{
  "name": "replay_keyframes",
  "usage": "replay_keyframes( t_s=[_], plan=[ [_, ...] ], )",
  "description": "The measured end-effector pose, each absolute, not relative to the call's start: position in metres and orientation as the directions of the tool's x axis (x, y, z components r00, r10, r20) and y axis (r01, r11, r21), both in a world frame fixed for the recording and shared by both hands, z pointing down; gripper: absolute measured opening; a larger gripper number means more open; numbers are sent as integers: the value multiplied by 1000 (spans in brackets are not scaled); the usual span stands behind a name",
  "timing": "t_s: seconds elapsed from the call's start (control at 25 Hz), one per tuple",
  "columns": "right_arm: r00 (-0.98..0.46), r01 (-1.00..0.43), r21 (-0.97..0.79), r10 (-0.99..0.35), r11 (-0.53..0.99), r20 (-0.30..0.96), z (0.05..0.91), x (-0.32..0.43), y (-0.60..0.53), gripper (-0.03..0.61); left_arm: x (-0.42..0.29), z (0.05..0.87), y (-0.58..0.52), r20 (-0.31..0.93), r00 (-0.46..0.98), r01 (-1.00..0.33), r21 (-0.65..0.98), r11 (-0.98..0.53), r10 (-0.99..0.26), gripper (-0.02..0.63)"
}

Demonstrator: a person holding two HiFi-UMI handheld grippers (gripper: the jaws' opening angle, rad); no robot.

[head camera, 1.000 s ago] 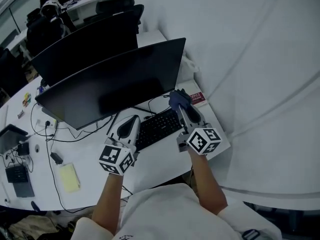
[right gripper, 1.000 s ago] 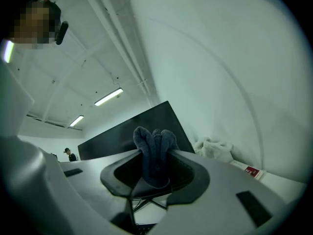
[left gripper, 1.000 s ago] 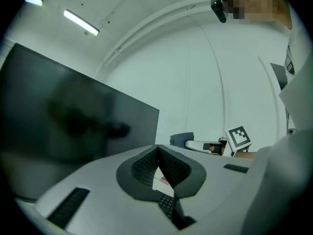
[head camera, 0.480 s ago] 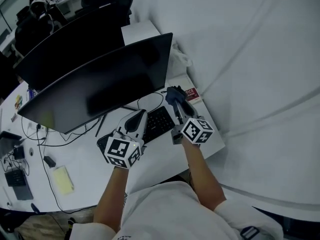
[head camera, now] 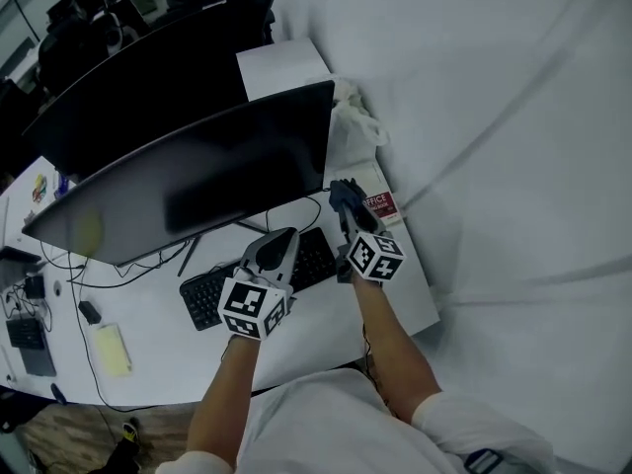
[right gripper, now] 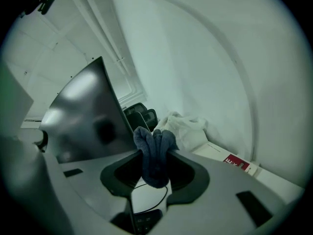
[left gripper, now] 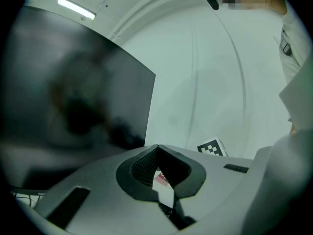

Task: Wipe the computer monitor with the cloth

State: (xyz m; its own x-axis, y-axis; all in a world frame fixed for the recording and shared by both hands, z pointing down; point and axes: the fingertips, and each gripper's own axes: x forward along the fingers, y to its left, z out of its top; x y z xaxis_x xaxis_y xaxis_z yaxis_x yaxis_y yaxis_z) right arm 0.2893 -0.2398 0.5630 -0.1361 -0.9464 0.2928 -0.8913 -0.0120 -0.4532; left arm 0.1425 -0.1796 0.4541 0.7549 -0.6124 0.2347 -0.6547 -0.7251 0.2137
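Pinching cloth [right gripper: 154, 148] tight in right gripper [head camera: 347, 207], wad sticking out toward monitor [head camera: 197, 181] for wiping; left gripper [head camera: 283, 240] closed, empty, just spare.

Dark-blue cloth [head camera: 341, 192] in right tongs [head camera: 348, 207]; wide black monitor [head camera: 197, 181] on table [head camera: 326, 336].
Cloth: bunched in a wad, pinched betw. the jaws, folds sticking out past the tips, just by monitor's lower right corner; contact w/ screen can't be told. Monitor: upright, screen dark, long side running across the table, facing the person.
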Motion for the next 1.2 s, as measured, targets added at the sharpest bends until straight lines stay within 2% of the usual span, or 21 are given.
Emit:
replay_keyframes(
  t_s=[0.4,0.96,1.2],
  plan=[
    [-160,-898,-440,-911,-25,379,619,290,-277,140,147,490,-194,298,690,-722,230,-652,-659,6],
    [-301,-899,-414,-890,144,343,612,266,-293,140,147,498,-197,320,665,-745,234,-624,-674,6],
    [-331,-920,-323,-877,220,348,602,263,-296,140,149,485,-200,302,668,-743,215,-634,-681,6]
  ],
)
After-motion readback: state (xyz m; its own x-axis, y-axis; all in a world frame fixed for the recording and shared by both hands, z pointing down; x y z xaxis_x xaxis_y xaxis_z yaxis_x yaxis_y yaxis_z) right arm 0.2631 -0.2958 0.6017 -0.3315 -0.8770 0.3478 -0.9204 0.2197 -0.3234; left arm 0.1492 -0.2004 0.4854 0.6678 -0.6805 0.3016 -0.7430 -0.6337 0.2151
